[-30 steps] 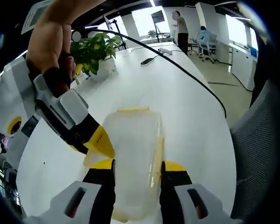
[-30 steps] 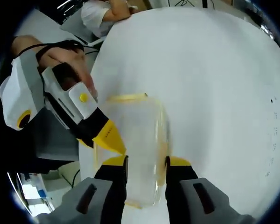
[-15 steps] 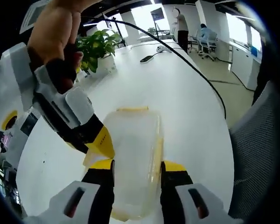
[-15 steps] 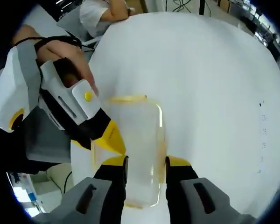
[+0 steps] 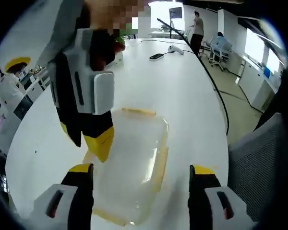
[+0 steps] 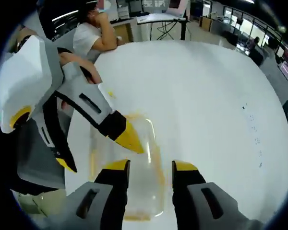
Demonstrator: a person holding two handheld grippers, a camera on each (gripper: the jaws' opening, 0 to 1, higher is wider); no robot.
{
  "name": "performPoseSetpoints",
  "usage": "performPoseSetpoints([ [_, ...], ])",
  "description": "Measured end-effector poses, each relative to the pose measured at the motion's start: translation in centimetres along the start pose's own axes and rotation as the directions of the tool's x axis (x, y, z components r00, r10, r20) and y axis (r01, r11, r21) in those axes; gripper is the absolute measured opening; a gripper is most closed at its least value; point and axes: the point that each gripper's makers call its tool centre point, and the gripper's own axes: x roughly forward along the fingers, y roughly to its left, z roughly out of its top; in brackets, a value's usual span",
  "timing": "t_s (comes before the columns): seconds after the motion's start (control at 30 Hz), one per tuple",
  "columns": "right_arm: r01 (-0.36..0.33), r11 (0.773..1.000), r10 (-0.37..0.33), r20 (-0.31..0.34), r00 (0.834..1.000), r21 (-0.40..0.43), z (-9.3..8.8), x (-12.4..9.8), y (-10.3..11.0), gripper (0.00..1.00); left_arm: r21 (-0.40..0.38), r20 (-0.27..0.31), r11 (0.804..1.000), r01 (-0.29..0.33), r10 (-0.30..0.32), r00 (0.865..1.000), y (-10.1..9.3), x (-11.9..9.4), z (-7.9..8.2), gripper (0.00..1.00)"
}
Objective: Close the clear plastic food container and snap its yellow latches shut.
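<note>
The clear plastic container [image 5: 132, 158] lies on the white table [image 5: 182, 100] with its lid down and yellow latches along its edges. My left gripper [image 5: 141, 173] is wide open, its jaws standing well outside the container's two long sides. My right gripper [image 5: 85, 141] comes down from the upper left, one yellow tip at the container's left edge. In the right gripper view the container [image 6: 141, 143] lies under and ahead of my right gripper [image 6: 150, 166], whose jaws stand apart above it. There my left gripper [image 6: 96, 152] reaches in from the left, one yellow tip over the lid.
A black cable [image 5: 216, 91] runs along the table toward a black device [image 5: 156, 56] and a white one [image 5: 175, 49]. A grey mesh chair [image 5: 254, 163] stands at the table's right edge. A seated person [image 6: 93, 36] is at the far side, and other people [image 5: 198, 28] are in the background.
My left gripper's jaws have spread from close beside the container to wide open. The right gripper now stands steeper over the container's left edge. Both cameras have shifted.
</note>
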Motion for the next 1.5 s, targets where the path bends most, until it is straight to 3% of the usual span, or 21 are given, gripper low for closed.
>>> performPoseSetpoints([
  [0.17,-0.022,0.999,0.021,-0.028,0.999,-0.034,-1.2,0.1,1.1,0.50,0.071,-0.037,0.997,-0.006,0.009,0.999,-0.1,0.3,-0.2,0.97],
  [0.33,0.014,0.997,-0.016,-0.035,0.999,-0.080,-1.8,-0.5,1.7,0.61,0.047,-0.090,0.999,-0.007,0.012,0.996,0.3,0.7,-1.5,0.97],
  [0.6,0.034,0.989,-0.051,-0.110,0.993,-0.147,-4.1,-0.5,2.9,0.69,0.047,-0.121,0.999,0.012,-0.006,0.993,0.9,0.0,-2.3,0.97],
  [0.7,0.045,0.991,-0.059,-0.111,0.992,-0.128,-4.6,-0.4,2.9,0.72,0.039,-0.122,0.999,0.026,-0.021,0.992,1.3,-0.1,-2.5,0.97],
  [0.97,0.034,0.992,-0.048,-0.115,0.992,-0.119,-5.4,-0.2,3.6,0.77,0.053,-0.162,0.998,0.039,-0.030,0.986,2.1,0.0,-3.4,0.98],
  [1.17,0.026,0.990,-0.047,-0.144,0.989,-0.142,-6.2,0.2,3.7,0.76,0.070,-0.204,0.994,0.080,-0.064,0.977,1.8,0.6,-4.1,0.93],
  [1.37,0.034,0.982,-0.068,-0.182,0.981,-0.185,-7.2,1.0,3.9,0.74,0.073,-0.232,0.995,0.071,-0.053,0.971,2.6,1.1,-4.4,0.90],
  [1.5,0.049,0.978,-0.087,-0.181,0.980,-0.205,-7.4,1.2,3.7,0.74,0.150,-0.283,0.987,0.058,-0.013,0.959,3.4,1.2,-5.0,0.80],
])
